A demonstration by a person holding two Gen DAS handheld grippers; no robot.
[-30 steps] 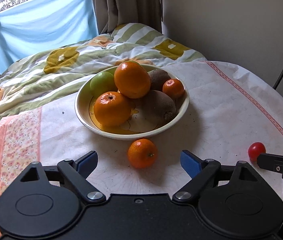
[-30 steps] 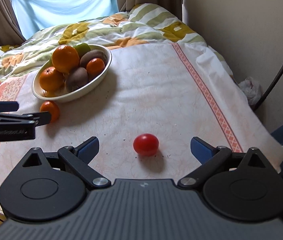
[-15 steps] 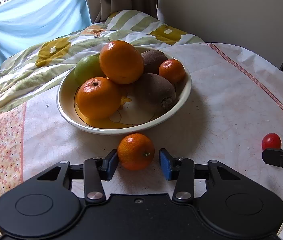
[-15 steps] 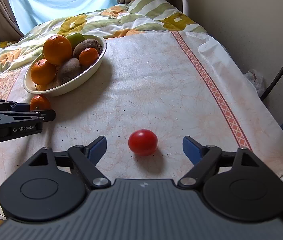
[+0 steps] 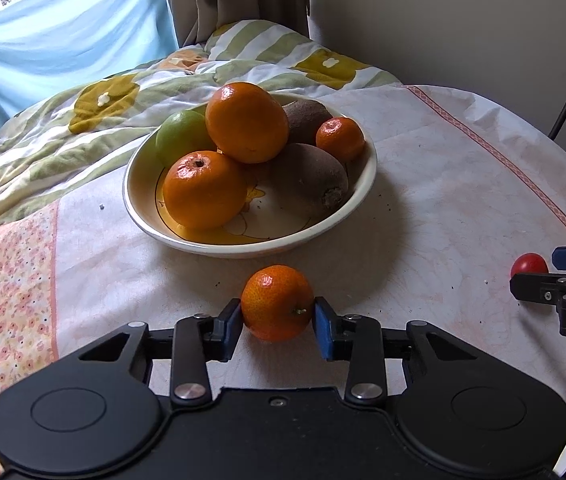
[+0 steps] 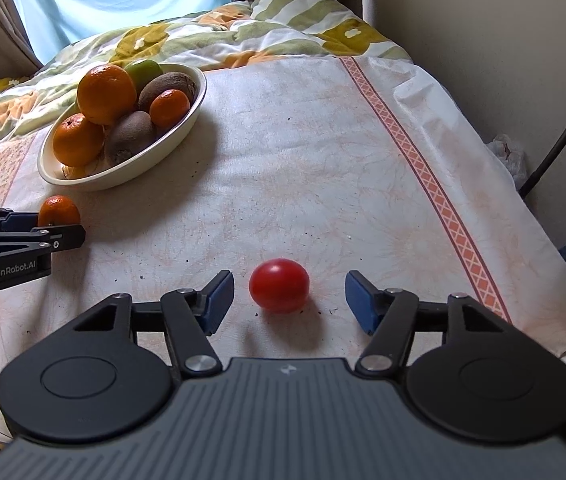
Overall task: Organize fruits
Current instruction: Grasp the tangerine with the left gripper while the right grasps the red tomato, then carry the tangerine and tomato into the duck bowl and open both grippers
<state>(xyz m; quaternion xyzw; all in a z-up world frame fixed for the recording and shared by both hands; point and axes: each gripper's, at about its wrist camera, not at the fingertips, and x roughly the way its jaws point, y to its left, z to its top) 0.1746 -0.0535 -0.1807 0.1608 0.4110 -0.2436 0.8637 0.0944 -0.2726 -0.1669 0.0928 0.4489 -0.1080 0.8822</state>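
Left tongs (image 5: 277, 318): clamped on the mandarin (image 5: 276, 303), blue pads pressing both its sides; fruit sits low, at or just off the cloth, can't tell which.
Why there: mandarin is just near of the bowl (image 5: 365, 176), so prob. a short lift over the rim.
Right tongs (image 6: 287, 300): apart, pads either side of the tomato (image 6: 279, 285) w/ gaps both sides, no touch yet.
Why held so: looks like lining up for a grip; tomato is centred betw. the pads.
Tomato: alone on the table (image 6: 323, 152), near edge, well right of the bowl.
Bowl: far left, piled w/ oranges, kiwis, a green fruit, a small mandarin; pile is high, little bare room except the near side.
Risk: round fruit dropped on the heap could roll out.
Progress: two strays left, one gripped, one not.
Bed (image 5: 83, 120): beyond the table, quilt rumpled.
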